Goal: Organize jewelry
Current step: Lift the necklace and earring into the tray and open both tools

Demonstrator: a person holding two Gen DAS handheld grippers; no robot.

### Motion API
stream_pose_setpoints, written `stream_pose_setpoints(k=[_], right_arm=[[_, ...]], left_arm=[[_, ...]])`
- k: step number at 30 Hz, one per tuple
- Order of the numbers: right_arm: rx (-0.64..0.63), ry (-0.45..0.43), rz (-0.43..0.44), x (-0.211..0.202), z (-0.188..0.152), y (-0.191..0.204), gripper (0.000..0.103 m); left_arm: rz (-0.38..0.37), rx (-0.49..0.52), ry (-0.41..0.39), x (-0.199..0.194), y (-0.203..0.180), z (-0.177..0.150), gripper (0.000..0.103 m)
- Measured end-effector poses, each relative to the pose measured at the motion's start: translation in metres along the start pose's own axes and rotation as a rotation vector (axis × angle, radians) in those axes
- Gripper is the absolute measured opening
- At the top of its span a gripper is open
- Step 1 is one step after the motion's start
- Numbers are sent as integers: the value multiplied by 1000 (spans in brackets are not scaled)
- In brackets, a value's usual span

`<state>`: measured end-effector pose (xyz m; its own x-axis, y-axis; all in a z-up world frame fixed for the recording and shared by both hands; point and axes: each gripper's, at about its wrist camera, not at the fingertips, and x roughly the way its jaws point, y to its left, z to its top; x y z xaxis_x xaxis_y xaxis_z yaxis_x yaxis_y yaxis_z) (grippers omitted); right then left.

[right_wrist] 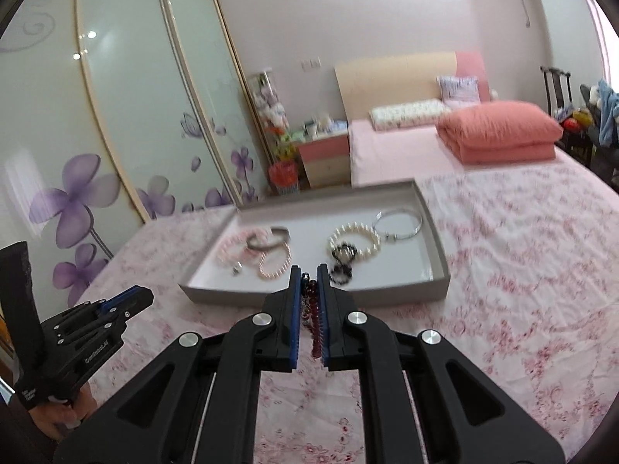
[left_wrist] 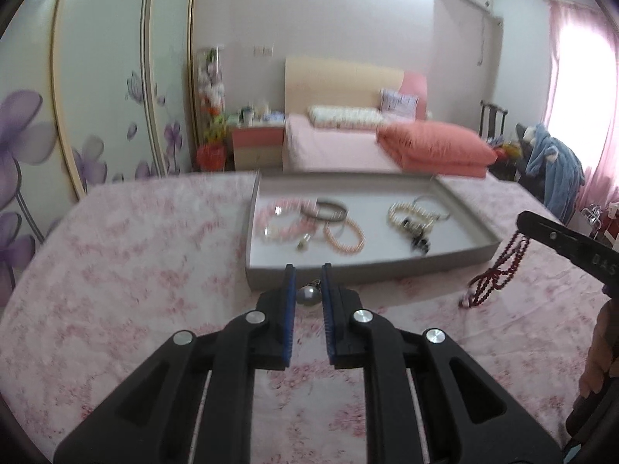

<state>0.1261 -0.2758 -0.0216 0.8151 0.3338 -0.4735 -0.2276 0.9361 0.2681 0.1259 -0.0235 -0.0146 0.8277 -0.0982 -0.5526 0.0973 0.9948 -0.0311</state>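
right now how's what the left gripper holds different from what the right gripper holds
The left gripper pinches a single round silvery-grey bead; the right gripper clamps a dark red beaded strand. The bead sits wholly between the pads, while the strand dangles in loops below its gripper in the left wrist view. Both are held outside the grey tray.

Matt, perhaps cardboard tray (right_wrist: 437, 232); glossy pearl bracelet (right_wrist: 358, 241); shiny metal bangle (right_wrist: 398, 224); floral cloth bedspread (right_wrist: 522, 270).
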Motion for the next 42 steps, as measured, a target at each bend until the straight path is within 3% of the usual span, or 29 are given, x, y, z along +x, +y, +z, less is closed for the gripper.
stream_pose_setpoints(k=[10, 21, 42], right_arm=[[-36, -161, -5, -50, 16, 15, 9], [-143, -311, -58, -79, 19, 39, 9], [-149, -345, -73, -85, 17, 42, 9]], left_arm=[[-1, 20, -151, -43, -15, 11, 14], [8, 40, -209, -58, -26, 11, 14], [51, 46, -221, -59, -26, 17, 14]])
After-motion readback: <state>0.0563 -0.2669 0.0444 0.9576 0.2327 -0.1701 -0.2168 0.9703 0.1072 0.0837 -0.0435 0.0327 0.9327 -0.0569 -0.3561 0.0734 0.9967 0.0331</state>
